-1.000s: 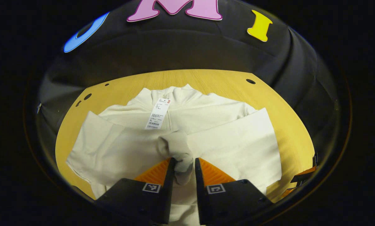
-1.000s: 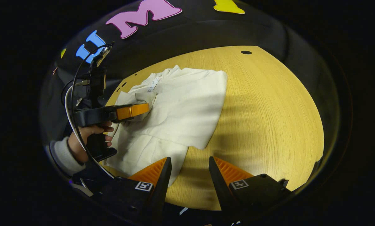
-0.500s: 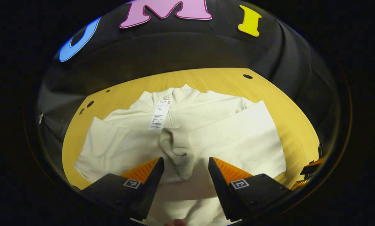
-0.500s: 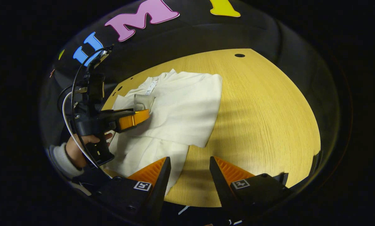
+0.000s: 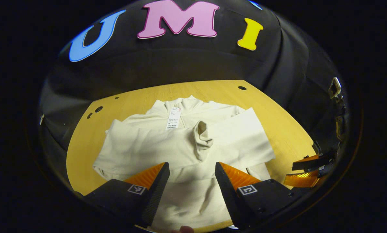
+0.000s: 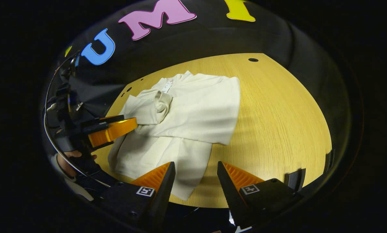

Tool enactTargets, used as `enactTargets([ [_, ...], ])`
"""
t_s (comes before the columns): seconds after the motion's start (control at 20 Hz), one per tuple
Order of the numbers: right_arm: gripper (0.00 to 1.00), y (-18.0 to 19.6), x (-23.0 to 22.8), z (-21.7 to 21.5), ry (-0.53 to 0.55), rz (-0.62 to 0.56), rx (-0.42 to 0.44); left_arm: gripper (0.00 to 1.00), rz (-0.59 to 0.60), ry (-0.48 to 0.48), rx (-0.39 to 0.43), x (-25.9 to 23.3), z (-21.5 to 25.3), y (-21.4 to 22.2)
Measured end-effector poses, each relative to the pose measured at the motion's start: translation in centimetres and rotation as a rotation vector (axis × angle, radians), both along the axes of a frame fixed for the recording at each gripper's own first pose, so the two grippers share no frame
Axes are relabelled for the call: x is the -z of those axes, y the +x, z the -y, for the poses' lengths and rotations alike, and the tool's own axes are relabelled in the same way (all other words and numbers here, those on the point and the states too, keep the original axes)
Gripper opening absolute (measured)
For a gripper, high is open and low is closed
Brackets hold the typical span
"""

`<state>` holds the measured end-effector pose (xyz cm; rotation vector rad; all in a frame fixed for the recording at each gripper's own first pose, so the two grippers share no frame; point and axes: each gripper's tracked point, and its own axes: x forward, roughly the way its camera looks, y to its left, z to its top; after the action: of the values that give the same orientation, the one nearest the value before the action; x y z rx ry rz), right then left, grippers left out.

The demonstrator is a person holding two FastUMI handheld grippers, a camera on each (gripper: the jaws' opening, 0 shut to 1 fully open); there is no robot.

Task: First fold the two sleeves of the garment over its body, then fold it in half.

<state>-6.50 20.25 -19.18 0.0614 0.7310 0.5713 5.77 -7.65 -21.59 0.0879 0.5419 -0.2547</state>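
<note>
On the wooden bench the cream zip-neck top lies flat, both sleeves crossed over its body, the left cuff bunched at the middle. My left gripper and right gripper hover with jaws apart, holding nothing, above the hem nearest me. I judge the half fold comes next; bare bench lies right of the top.

Left tongs gape, gripping nothing; right tongs likewise.
</note>
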Motion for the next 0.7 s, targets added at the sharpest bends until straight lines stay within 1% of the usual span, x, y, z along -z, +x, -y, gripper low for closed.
enactTargets([
  [0.2, 0.82, -1.8, 0.8, -0.8, -0.021, -0.016, 0.000, 0.88, -0.012, 0.015, -0.016, 1.3, -4.5, -4.2],
  [0.45, 0.83, -3.3, 2.0, -1.3, -0.044, -0.035, 0.045, 0.88, -0.073, 0.022, -0.063, 4.0, -9.1, -7.6],
  [0.5, 0.84, -3.6, 2.2, -1.5, -0.049, -0.037, 0.051, 0.88, -0.086, 0.025, -0.074, 4.6, -9.9, -8.2],
  [0.55, 0.95, -3.8, 2.4, -1.6, -0.056, -0.035, 0.056, 0.88, -0.097, 0.029, -0.085, 5.0, -10.6, -8.5],
  [0.6, 0.85, -3.9, 2.6, -1.8, -0.066, -0.034, 0.061, 0.88, -0.105, 0.031, -0.091, 5.4, -11.1, -8.7],
  [0.7, 0.86, -3.8, 3.4, -1.4, -0.104, -0.038, 0.090, 0.88, -0.125, 0.033, -0.097, 6.3, -11.9, -8.8],
])
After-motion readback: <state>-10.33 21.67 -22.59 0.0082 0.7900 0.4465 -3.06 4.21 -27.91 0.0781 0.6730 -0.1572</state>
